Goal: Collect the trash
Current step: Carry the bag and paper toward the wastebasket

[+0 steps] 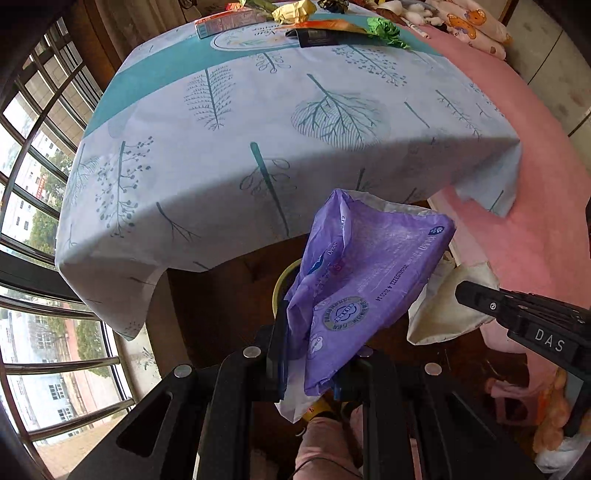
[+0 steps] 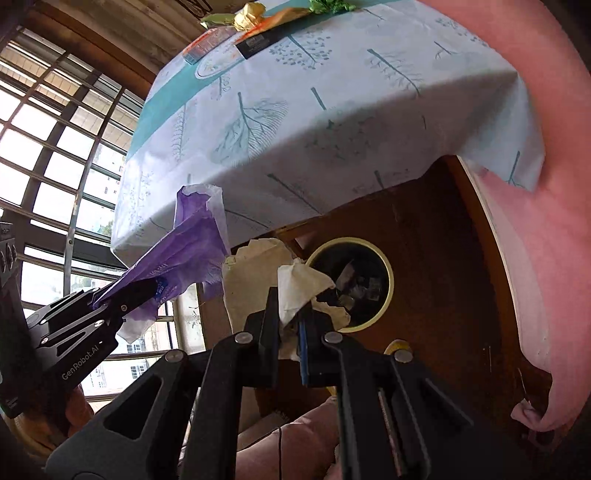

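My left gripper (image 1: 310, 354) is shut on a purple plastic wrapper (image 1: 365, 277), held in front of the table edge above the floor; the wrapper also shows in the right wrist view (image 2: 184, 251), with the left gripper (image 2: 107, 306) at lower left. My right gripper (image 2: 290, 314) is shut on crumpled white paper (image 2: 299, 284), held just left of a round yellow-rimmed trash bin (image 2: 388, 284) with trash inside. In the left wrist view the bin rim (image 1: 284, 277) peeks out behind the wrapper, and the paper (image 1: 447, 306) hangs at the right gripper's tip (image 1: 476, 299).
A table with a leaf-print cloth (image 1: 258, 129) fills the upper view. At its far end lie a small box (image 1: 229, 22), yellow wrapper (image 1: 291, 11), orange packet (image 1: 325, 26), black packet (image 1: 317, 37) and green wrapper (image 1: 388, 29). A pink-covered bed (image 1: 535, 166) is right, windows (image 1: 33, 147) left.
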{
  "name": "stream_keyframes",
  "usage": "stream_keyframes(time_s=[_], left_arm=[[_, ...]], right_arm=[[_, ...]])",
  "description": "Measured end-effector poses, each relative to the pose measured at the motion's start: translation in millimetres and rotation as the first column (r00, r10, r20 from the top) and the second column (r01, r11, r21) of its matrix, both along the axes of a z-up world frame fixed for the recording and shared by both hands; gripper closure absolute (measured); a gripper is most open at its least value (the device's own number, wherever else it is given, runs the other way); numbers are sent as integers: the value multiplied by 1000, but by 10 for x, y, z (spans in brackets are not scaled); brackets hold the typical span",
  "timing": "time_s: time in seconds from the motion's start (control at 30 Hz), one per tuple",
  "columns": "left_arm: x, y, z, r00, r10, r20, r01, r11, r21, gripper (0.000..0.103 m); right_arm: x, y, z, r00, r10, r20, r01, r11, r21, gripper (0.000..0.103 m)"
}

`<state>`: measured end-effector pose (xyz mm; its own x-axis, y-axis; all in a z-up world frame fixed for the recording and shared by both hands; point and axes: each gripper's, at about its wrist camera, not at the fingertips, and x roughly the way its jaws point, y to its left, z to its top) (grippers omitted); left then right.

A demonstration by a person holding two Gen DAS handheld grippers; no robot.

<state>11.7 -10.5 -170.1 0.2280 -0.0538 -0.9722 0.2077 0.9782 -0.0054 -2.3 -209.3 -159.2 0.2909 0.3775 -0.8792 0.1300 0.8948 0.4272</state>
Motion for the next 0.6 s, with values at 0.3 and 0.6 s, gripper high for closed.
stream_keyframes(time_s=[0.3,0.6], left_arm=[[150,-151,-1320,995,39,-96,-34,998,49,87],[269,-340,-2512,989,1,-148,13,996,93,85]], right_arm=[[145,-198,-1285,992,-29,-125,24,999,-37,97],[314,-220,-2570,985,-79,-151,67,994,-84,97]])
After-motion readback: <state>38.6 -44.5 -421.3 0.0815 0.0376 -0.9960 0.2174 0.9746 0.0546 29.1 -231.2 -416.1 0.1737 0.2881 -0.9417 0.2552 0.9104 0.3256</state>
